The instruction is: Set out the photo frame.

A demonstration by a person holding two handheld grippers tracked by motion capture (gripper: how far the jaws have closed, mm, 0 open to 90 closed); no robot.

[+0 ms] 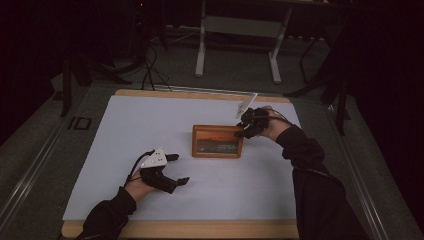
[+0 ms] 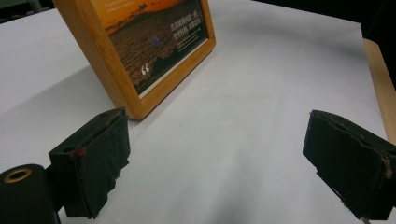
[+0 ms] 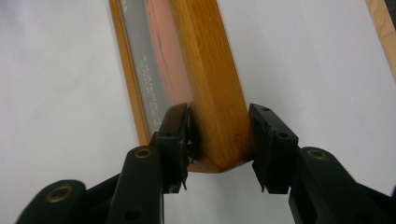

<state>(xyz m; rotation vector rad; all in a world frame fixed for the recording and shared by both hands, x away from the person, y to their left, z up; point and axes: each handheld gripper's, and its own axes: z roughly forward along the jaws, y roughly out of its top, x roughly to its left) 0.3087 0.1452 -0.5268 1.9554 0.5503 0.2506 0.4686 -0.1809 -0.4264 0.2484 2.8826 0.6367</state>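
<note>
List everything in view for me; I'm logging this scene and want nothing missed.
picture frame: one, wooden with an orange sunset print, standing mid-table
table: one, pale top with a wooden edge
desk legs: white, on the floor behind the table
cables: black, on the floor at the back left
left gripper: black, jaws wide apart, short of the frame's corner
right gripper: black, jaws astride the frame's top corner, one pad touching, a gap at the other
</note>
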